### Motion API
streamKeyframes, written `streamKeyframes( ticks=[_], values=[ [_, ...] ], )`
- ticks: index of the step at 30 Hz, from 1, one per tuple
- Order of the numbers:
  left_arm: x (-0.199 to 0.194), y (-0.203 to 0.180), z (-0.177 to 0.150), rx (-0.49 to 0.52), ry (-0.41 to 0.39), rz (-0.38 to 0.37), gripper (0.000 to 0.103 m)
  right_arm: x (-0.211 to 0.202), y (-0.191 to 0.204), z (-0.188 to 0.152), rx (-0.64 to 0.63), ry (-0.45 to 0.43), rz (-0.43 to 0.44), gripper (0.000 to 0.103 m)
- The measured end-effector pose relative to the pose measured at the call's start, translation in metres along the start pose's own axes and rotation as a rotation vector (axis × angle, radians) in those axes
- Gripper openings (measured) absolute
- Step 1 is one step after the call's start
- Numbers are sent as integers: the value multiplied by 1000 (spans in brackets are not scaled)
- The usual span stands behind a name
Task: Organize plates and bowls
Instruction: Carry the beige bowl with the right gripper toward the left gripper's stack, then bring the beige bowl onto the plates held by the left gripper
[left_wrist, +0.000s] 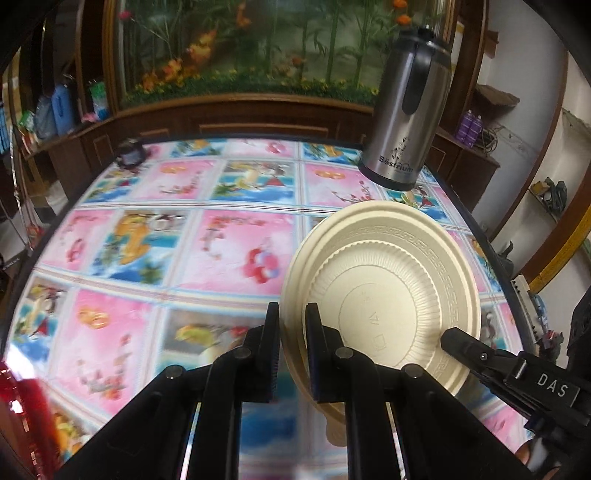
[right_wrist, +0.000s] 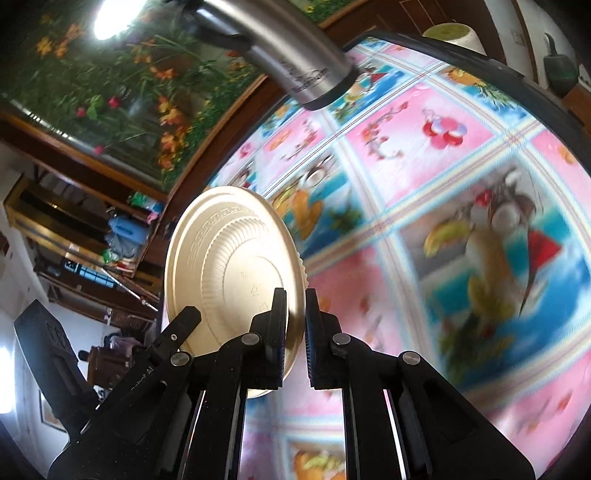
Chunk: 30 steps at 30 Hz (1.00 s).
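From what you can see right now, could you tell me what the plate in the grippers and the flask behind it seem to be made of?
The plate looks like moulded plastic or melamine, matte cream: crisp embossed key-pattern band, fine ribbing, and a thin rim; pressed fibre is possible. The flask looks like brushed stainless steel, with soft streaked reflections, and what look like black plastic handle, lid and base ring.

The lower rim of the plate (left_wrist: 388, 291) is hidden behind the fingers of the left claw (left_wrist: 291, 354) in the left wrist view, so the depth of the grip cannot be read. Below the plate, a second cream piece (left_wrist: 334, 428) is mostly covered; its type cannot be told. In the right wrist view, the flask (right_wrist: 291, 55) above the plate is cut off by the top edge, and the worktop (right_wrist: 461, 229) pattern right of the plate is blurred.
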<state>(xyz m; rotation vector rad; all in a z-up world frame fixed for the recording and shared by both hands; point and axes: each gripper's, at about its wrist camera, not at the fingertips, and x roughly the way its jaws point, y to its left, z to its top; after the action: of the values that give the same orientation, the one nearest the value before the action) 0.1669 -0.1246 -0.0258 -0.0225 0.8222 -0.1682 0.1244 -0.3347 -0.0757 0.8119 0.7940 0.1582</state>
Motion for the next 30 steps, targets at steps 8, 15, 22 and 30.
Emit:
streamKeyframes(
  ticks=[8,15,22,30],
  values=[
    [-38,34,-31,-18,-53,4,12,-9,23,-40,-28,22,21,8],
    [-70,62,-51,-39,-113,35,12,-13,54,-75,-86,33,27,8],
    [-90,87,-61,-66,-148,58,12,-7,79,-95,-124,55,43,8],
    [-104,111,-73,-95,-169,74,12,-3,101,-112,-162,70,59,8]
  ],
)
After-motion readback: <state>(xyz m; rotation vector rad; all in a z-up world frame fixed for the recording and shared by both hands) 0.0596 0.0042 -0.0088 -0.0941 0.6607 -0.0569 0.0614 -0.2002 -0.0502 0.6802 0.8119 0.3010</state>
